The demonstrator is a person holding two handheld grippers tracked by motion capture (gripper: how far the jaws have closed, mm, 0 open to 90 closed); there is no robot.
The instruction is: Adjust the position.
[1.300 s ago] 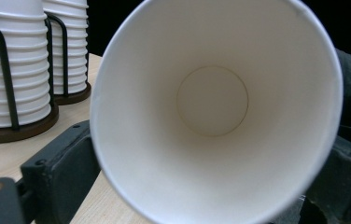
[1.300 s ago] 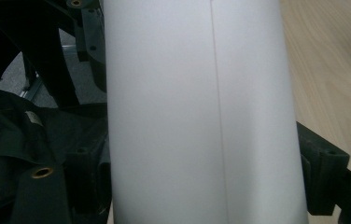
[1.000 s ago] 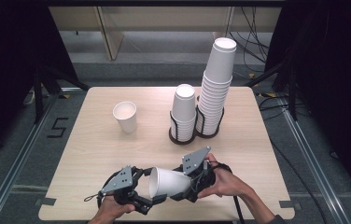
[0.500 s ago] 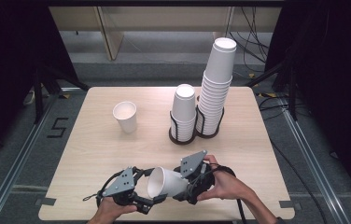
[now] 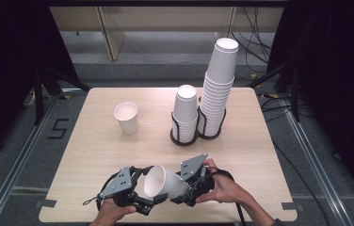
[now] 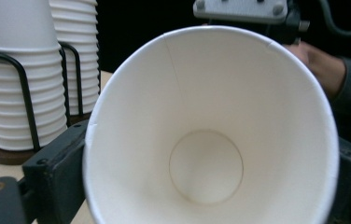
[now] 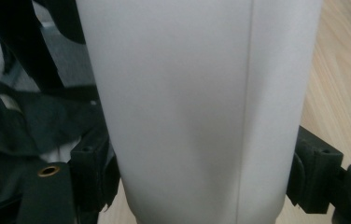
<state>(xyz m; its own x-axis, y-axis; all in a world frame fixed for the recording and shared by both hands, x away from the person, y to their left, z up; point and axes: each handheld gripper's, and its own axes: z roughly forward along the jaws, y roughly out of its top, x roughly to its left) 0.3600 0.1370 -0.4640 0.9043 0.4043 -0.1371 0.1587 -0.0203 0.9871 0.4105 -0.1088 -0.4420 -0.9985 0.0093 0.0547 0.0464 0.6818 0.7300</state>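
Handover under way: right gripper [image 5: 184,188] clamps the paper cup [image 5: 162,182], left gripper [image 5: 148,200] jaws opening around its rim, placement beside the standing cup [image 5: 126,117] remaining.

Two loose paper cups: one held cup [image 5: 162,182] near, one standing cup [image 5: 126,117] far left; two cup stacks [image 5: 220,89] far right.

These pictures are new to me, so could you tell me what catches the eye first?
A white paper cup lies on its side between the left gripper and the right gripper at the table's near edge, its mouth facing the left one. Behind it, two cup stacks stand in a black rack, and a single cup stands to their left.
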